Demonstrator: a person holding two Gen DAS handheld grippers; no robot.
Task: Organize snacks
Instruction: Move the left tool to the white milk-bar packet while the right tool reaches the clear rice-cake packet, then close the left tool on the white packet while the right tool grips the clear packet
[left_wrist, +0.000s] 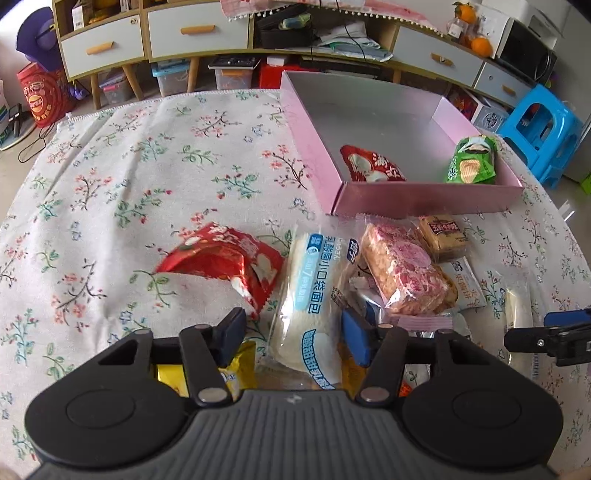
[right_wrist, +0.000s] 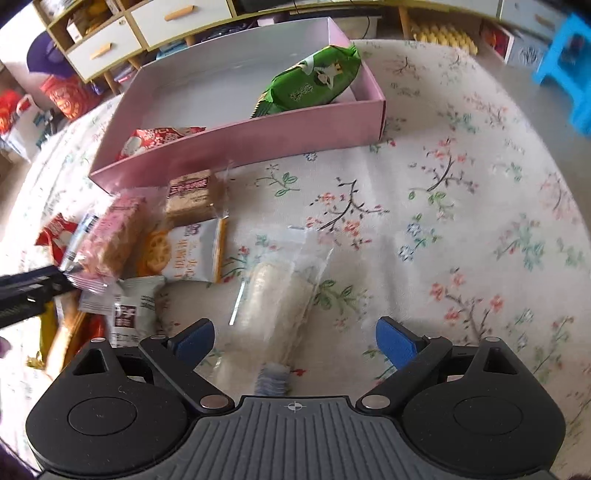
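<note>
My left gripper (left_wrist: 293, 336) hangs low over a heap of snacks on the floral tablecloth. A white bread packet (left_wrist: 314, 291) with blue print lies between its blue pads; the right pad is at the packet's edge and a gap shows at the left pad. My right gripper (right_wrist: 295, 341) stands wide open above a clear-wrapped white roll (right_wrist: 277, 299). The pink box (left_wrist: 424, 199) holds a red packet (left_wrist: 369, 166) and a green chip packet (left_wrist: 471, 160). The same pink box (right_wrist: 258, 144) and green chip packet (right_wrist: 314, 79) show in the right wrist view.
Loose on the cloth lie a red packet (left_wrist: 221, 258), a pink crisp bar (left_wrist: 402, 273), a brown biscuit pack (left_wrist: 441, 236), a white cookie pack (right_wrist: 192, 251) and a yellow packet (left_wrist: 236, 365). Behind the table stand a drawer cabinet (left_wrist: 192, 33) and a blue stool (left_wrist: 543, 125).
</note>
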